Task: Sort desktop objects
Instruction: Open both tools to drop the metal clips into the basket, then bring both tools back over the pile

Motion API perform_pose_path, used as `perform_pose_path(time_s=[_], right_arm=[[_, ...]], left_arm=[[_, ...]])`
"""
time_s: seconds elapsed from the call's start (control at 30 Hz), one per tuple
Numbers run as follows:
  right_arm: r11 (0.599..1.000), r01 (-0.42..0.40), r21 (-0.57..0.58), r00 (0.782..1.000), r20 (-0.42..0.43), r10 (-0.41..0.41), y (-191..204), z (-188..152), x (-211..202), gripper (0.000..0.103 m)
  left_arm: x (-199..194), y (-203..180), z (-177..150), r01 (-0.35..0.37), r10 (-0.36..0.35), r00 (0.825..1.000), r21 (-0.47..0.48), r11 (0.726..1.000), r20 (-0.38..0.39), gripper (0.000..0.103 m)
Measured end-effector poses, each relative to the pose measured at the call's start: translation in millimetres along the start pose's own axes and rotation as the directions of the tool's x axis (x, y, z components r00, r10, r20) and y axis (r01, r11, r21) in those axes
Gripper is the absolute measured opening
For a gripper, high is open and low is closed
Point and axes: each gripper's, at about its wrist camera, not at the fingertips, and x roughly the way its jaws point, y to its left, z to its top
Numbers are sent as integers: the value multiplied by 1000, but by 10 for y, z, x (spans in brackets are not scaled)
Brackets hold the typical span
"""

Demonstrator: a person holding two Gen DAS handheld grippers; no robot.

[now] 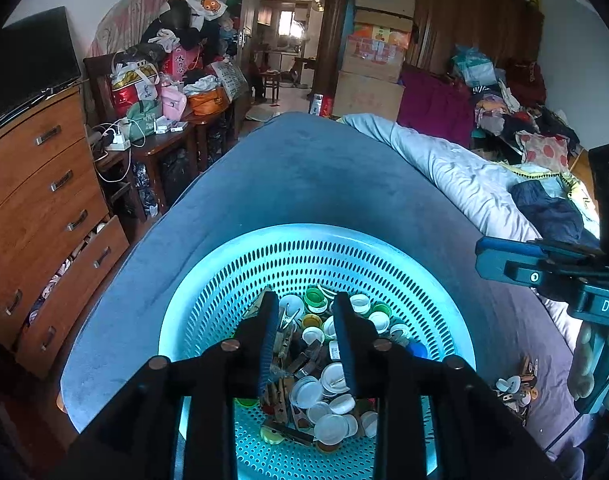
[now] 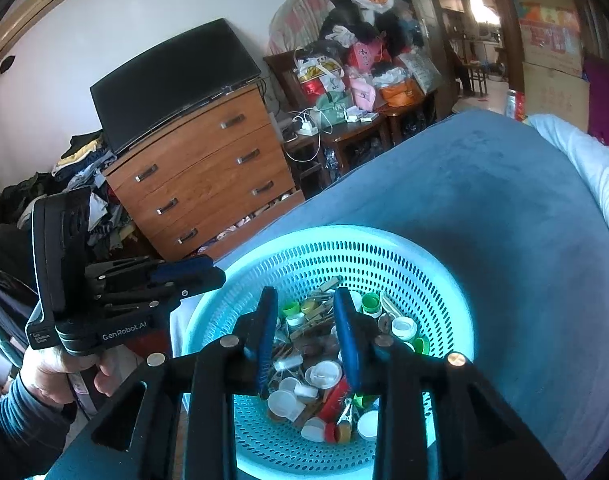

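Basket (image 1: pixel 208 280): round, pale cyan plastic, walls and floor pierced with rows of oval slots, smooth broad rim; it sits on the blue bedcover near its close edge. Also in the right wrist view (image 2: pixel 444 280).
Contents: a loose heap of white bottle caps (image 1: pixel 332 378), green caps (image 1: pixel 315 296), yellow caps and wooden clothespins (image 1: pixel 278 394), piled on the basket floor. The right wrist view adds a red cylindrical piece (image 2: pixel 336 398) and a small metal clip beside it.
Left gripper (image 1: pixel 306 340): black frame, blue ribbed pads, jaws parted a moderate way with nothing between them, held over the heap. Whether the tips touch the heap cannot be told.
Right gripper (image 2: pixel 306 340): same build, jaws likewise apart and empty, above the basket.
Cross views: the right wrist view shows the left gripper from the side (image 2: pixel 200 272), with a bare hand (image 2: pixel 56 368) on its handle, at the basket's left rim. The left wrist view shows the right gripper (image 1: pixel 504 260) at the right, beyond the rim, its handle gripped by a hand (image 1: pixel 596 364).
Outside pile (image 1: pixel 516 388): caps and clothespins on the cover, right of the basket; seen in the left wrist view only.
Bedcover (image 1: pixel 304 176): blue, short-napped, velvety.
Quilt (image 1: pixel 444 160): pale, crumpled, along the cover's right side.
Dresser (image 2: pixel 208 176): brown wood-grain, metal handles, lowest drawer ajar; a dark flat screen (image 2: pixel 168 80) on top.
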Motion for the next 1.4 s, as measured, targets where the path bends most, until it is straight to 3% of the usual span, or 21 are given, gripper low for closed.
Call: perform_pose_path(time_s=[0.2, 0.27, 0.33, 0.5, 0.57, 0.63, 0.73, 0.83, 0.93, 1.03, 1.17, 1.4], right_arm=[[1000, 1, 7, 1000, 14, -1, -17, 3, -40, 29], [1000, 3, 13, 1000, 24, -3, -41, -19, -83, 32], [1000, 5, 17, 999, 39, -6, -75, -54, -163, 40], [999, 26, 19, 995, 92, -28, -268, -474, -693, 44], [992, 118, 36, 985, 121, -122, -466, -876, -1075, 49], [970, 229, 83, 963, 129, -238, -692, -1315, -1395, 61], [902, 359, 241, 922, 59, -382, -1197, -2103, -1798, 61], [806, 449, 386, 885, -67, -460, -1622, -2876, -2006, 61], [769, 455, 450, 886, -145, -440, -1814, -3479, -2055, 60], [774, 461, 434, 886, -179, -428, -1855, -3710, -1977, 49], [827, 439, 352, 898, -151, -413, -1793, -3740, -1810, 48], [852, 434, 294, 901, -157, -405, -1877, -3685, -1528, 47]], left_arm=[[9, -66, 27, -5, 5, 1000, 8, 1000, 0, 31], [14, -82, 31, -7, 7, 1000, 9, 1000, -1, 31], [17, -103, 27, -9, 9, 1000, 9, 1000, -1, 31], [-62, -230, -94, 47, -47, 999, 31, 998, 8, 42], [-108, -342, -193, 78, -79, 997, 53, 996, 13, 47], [-163, -538, -360, 123, -125, 992, 88, 988, 15, 51], [-164, -851, -616, 196, -195, 981, 121, 973, -14, 51], [-113, -1242, -917, 277, -271, 961, 144, 950, -57, 51], [23, -1613, -1241, 341, -322, 937, 155, 927, -133, 51], [168, -1887, -1483, 368, -335, 920, 153, 917, -206, 51], [283, -2110, -1598, 376, -333, 908, 150, 914, -253, 51], [393, -2325, -1554, 374, -323, 909, 174, 911, -265, 51]])
